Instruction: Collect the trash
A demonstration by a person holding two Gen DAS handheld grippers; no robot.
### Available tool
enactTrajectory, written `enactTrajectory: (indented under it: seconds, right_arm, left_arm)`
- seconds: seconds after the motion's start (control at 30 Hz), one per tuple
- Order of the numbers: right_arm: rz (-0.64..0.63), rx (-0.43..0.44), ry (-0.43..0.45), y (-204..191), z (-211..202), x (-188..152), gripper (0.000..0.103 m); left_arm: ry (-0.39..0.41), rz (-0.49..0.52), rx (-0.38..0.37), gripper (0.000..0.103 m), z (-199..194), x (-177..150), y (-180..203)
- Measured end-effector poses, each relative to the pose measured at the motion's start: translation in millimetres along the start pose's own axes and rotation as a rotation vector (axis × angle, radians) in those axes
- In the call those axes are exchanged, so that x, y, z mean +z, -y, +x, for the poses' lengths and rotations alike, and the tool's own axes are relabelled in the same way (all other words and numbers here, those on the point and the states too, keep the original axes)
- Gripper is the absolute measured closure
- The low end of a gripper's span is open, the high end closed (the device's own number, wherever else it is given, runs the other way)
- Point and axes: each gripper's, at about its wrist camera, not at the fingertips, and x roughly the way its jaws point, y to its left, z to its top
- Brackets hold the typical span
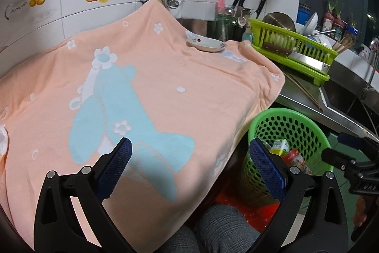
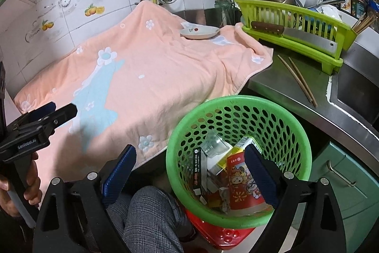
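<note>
Looks near done: green basket (image 2: 239,108) holds cartons and wrappers, peach towel (image 1: 165,77) shows only a saucer (image 1: 206,43), left gripper (image 1: 189,167) and right gripper (image 2: 190,172) both spread wide, empty.

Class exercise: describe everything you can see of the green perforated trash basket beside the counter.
The green basket looks like plastic, round, with a solid rim and walls pierced by rows of holes. It stands upright below the counter edge, on something red. Inside lie cartons, wrappers and a clear crumpled container. The open right gripper hovers above its mouth.
</note>
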Motion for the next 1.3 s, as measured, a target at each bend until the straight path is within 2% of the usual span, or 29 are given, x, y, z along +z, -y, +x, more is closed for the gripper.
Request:
enactTrajectory:
  seconds: [0.27,0.83,1.3]
  right_arm:
    - [-0.004,0.006,0.033,-5.8,-6.3,5.6,0.013]
    - [-0.014,-0.029,0.088,-9.8,-14.8,11.5,0.011]
    - [-0.024,-0.054,0.105,-9.2,-17.4,13.1,0.010]
  left_arm:
    - [0.002,-0.031,-0.011,0.005,-6.7,-0.6,-9.1]
    - [0.076,0.008,-0.015,0.005,-22.2,1.9,-2.7]
    - [0.093,0.016,-0.010,0.005,-24.7,0.8,-0.2]
